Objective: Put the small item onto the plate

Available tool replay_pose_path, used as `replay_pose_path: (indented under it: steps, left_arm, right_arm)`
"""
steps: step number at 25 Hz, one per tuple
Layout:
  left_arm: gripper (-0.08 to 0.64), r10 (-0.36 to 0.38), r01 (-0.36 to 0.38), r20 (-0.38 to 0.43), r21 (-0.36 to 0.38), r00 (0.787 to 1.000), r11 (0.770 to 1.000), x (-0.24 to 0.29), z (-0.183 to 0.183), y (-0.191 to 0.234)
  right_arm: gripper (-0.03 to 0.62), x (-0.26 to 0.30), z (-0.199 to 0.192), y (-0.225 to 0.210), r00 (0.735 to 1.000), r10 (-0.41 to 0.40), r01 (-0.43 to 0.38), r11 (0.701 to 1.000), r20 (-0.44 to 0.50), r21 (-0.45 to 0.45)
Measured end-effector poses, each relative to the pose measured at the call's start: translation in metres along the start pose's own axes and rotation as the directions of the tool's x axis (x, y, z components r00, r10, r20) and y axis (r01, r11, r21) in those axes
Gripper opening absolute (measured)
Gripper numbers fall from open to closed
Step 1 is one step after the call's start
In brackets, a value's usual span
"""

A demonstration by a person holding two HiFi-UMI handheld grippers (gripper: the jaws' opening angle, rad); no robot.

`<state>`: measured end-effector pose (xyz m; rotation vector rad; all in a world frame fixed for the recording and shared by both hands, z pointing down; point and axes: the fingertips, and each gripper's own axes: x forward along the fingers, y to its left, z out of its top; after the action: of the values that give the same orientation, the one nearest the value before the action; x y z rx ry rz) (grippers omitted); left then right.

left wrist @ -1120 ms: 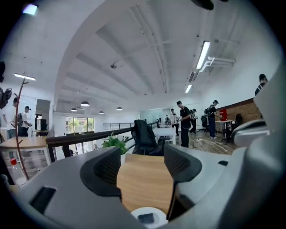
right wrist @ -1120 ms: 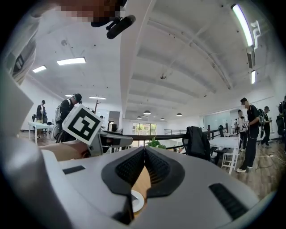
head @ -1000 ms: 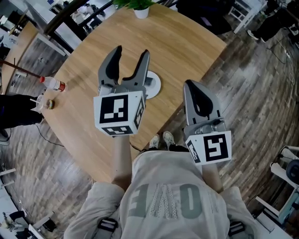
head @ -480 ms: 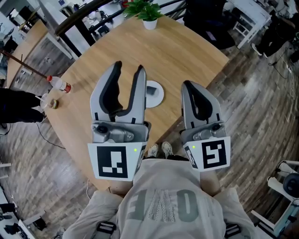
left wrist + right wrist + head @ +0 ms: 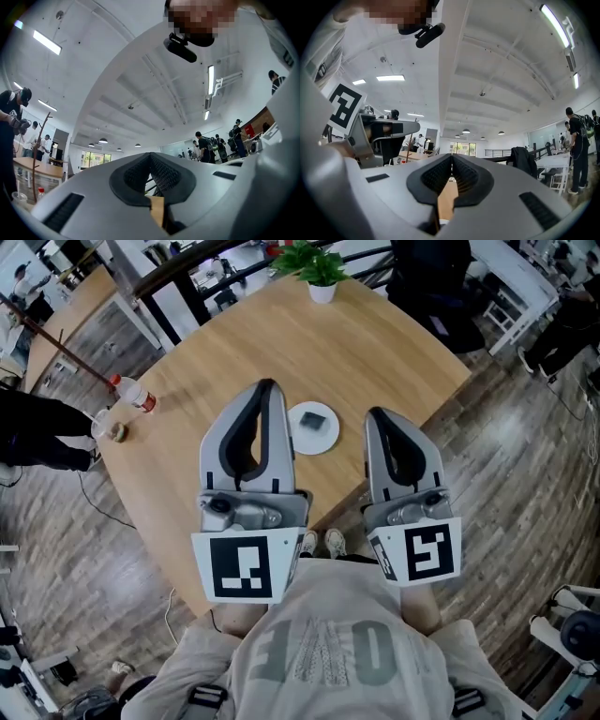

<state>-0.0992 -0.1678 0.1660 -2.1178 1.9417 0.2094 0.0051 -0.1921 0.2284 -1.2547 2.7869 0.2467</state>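
Note:
A small dark square item (image 5: 313, 421) lies on the white plate (image 5: 328, 439) near the middle of the round wooden table (image 5: 375, 352). My left gripper (image 5: 267, 387) hangs above the table's near side, just left of the plate and apart from it. Its jaws have just been closing and now stand together with nothing between them. In the left gripper view the pads (image 5: 151, 157) meet and point up at the ceiling. My right gripper (image 5: 374, 414) is shut and empty to the right of the plate, and its pads (image 5: 451, 159) touch.
A potted plant (image 5: 319, 268) stands at the table's far edge. A plastic bottle (image 5: 134, 395) and a small cup (image 5: 112, 430) sit at the left edge, beside a person in black (image 5: 37, 432). Wooden floor surrounds the table. Other people stand in the room.
The left gripper has drawn back from over the plate towards me and risen, and its jaws have gone from wide open to shut. The item on the plate has come into view.

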Motion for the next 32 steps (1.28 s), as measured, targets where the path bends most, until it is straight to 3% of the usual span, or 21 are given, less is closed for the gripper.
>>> replay_pose_path:
  steps: [11,32]
  left_arm:
    - [0.009,0.067,-0.067,-0.032,0.024,0.997,0.997,-0.009,-0.007,0.021]
    - [0.009,0.076,-0.075,-0.040,0.023,0.996,0.997,-0.009,-0.012,0.023]
  right_arm:
    - [0.018,0.002,0.005,0.004,1.000,0.002,-0.002,0.999,0.005,-0.038]
    - [0.017,0.003,0.008,0.000,1.000,0.000,0.000,1.000,0.019,-0.028]
